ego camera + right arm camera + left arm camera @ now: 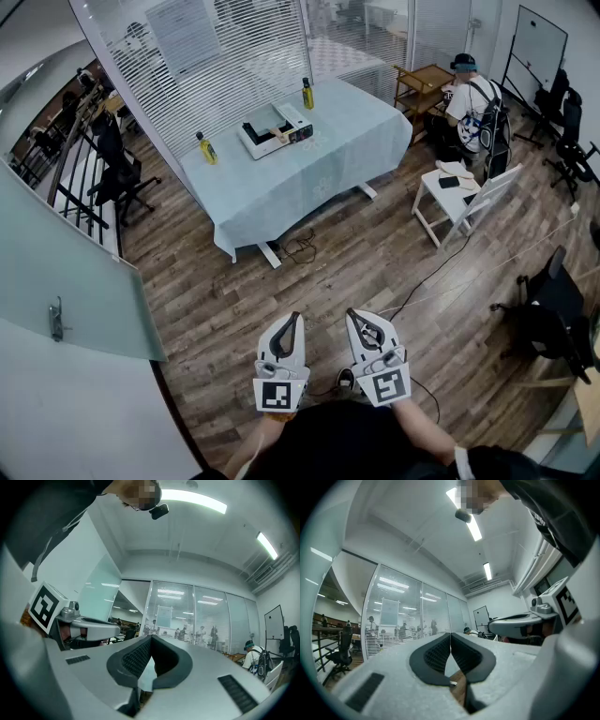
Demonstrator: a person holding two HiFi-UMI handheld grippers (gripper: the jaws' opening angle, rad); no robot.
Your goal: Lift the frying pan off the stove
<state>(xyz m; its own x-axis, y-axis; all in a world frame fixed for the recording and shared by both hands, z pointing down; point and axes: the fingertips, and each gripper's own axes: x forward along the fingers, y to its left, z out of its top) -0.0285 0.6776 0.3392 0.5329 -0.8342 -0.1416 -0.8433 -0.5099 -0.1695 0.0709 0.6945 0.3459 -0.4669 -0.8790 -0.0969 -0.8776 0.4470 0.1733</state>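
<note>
An office with a wood-plank floor [375,272] and a glass wall [216,56] hung with blinds; a table [281,192] under a pale blue cloth stands on the far side. The pan [263,123], a grey shape too small to make out in detail, sits on a white stove [300,131] near the middle of the table; one yellow bottle [307,93] stands just behind the stove; a second bottle [207,148] stands to its left, near the table's edge. To the right, a seated person [473,103] is beside a white chair [459,202]. At the bottom of the head view, well apart from the table, the left gripper [293,318] and right gripper [354,314] are held side by side; each has its jaws pressed together, black pads touching, with nothing between them.
</note>
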